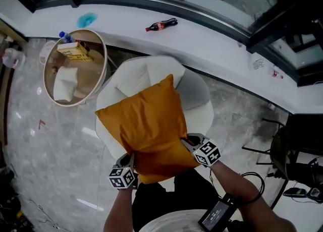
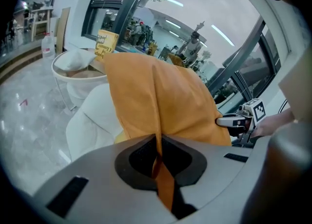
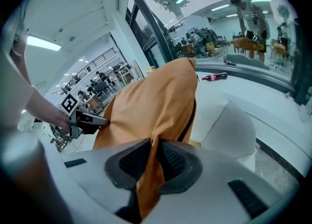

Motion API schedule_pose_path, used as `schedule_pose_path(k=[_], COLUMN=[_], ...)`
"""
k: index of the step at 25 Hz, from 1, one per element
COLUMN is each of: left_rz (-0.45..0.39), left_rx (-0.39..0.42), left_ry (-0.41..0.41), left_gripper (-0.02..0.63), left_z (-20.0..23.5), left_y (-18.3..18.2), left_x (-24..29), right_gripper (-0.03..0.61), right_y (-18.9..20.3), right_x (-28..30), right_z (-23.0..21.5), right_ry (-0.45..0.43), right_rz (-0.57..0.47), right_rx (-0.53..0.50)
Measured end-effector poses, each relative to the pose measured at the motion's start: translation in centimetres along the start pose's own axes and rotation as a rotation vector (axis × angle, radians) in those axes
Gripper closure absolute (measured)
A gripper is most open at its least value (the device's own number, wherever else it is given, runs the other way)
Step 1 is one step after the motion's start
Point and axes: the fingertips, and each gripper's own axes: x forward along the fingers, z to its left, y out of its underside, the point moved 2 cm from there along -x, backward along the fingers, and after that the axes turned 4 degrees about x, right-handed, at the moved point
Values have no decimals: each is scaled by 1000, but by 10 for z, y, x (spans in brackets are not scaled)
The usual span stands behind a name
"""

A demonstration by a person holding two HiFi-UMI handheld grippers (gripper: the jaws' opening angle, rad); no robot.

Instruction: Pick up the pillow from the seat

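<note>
Over the white seat (image 1: 151,72) you're holding the orange pillow (image 1: 146,125), apparently lifted clear and gripped only along its near edge. Risk: you're pinching nothing but thin cover fabric, so the filling's weight could be dragging it out of the pads, and uneven lifting could drop one side. Left hand-held gripper (image 2: 158,142) is clamping a fold of the cover, jaws almost together. Right hand-held gripper (image 3: 155,145) is clamping likewise.

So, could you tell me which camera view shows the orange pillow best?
The head view: nearly the whole orange pillow shows, held over the white armchair. The gripper views each show just one face, its edge pinched in the left claw or the right claw.
</note>
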Motion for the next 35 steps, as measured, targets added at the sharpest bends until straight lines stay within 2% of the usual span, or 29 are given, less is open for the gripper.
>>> schedule_pose_path(k=[7, 12, 21, 35], left_rz=[-71, -91, -152, -290], left_rx=[26, 37, 76, 166], left_ry=[-24, -29, 12, 47], left_gripper=[588, 588, 588, 591], left_z=[3, 3, 5, 8], left_y=[-38, -54, -80, -136], left_x=[-38, -68, -116, -188], right_gripper=[517, 522, 526, 531], right_y=[-39, -61, -88, -132], right_x=[-14, -26, -50, -74], right_z=[29, 52, 95, 148], right_ry=[6, 15, 43, 85], right_rz=[-48, -97, -175, -321], right_rx=[-31, -40, -54, -61])
